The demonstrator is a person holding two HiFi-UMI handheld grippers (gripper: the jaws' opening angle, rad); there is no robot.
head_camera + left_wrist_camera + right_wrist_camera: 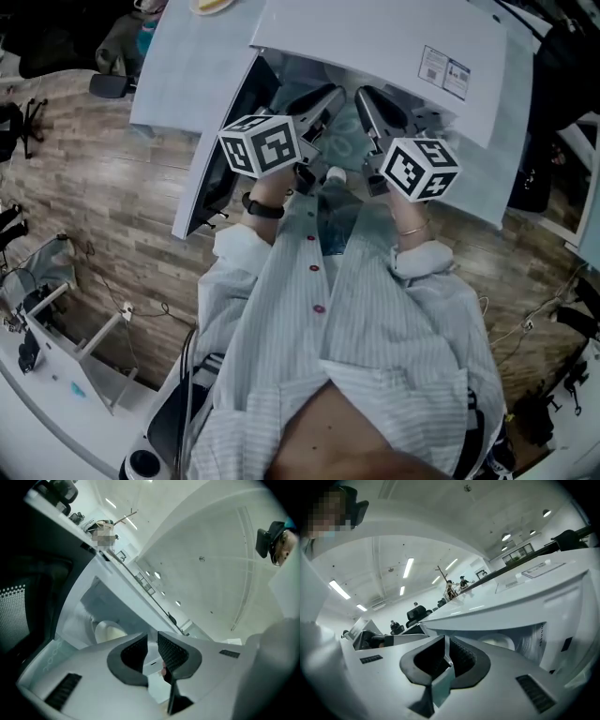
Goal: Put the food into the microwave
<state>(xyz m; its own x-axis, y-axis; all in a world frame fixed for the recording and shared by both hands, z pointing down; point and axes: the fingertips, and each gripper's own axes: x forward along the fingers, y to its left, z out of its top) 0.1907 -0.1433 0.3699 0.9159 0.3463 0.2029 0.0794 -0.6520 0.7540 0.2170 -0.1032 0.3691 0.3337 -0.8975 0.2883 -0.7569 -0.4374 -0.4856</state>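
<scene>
The white microwave (375,47) stands right in front of me with its door (217,141) swung open to the left. Its round turntable plate (108,632) (500,641) shows inside the cavity. A clear, slightly green food container (339,136) hangs between both grippers at the opening. My left gripper (319,101) (153,654) is shut on the container's pale rim (153,666). My right gripper (373,108) (446,657) is shut on a thin clear edge (443,681) of the same container. I cannot make out the food inside it.
A white desk (173,56) beside the microwave carries a plate (212,5) at its far end. Wooden floor (103,216) lies to the left, with a white cart (56,337) at lower left. Office chairs (415,613) stand in the distance.
</scene>
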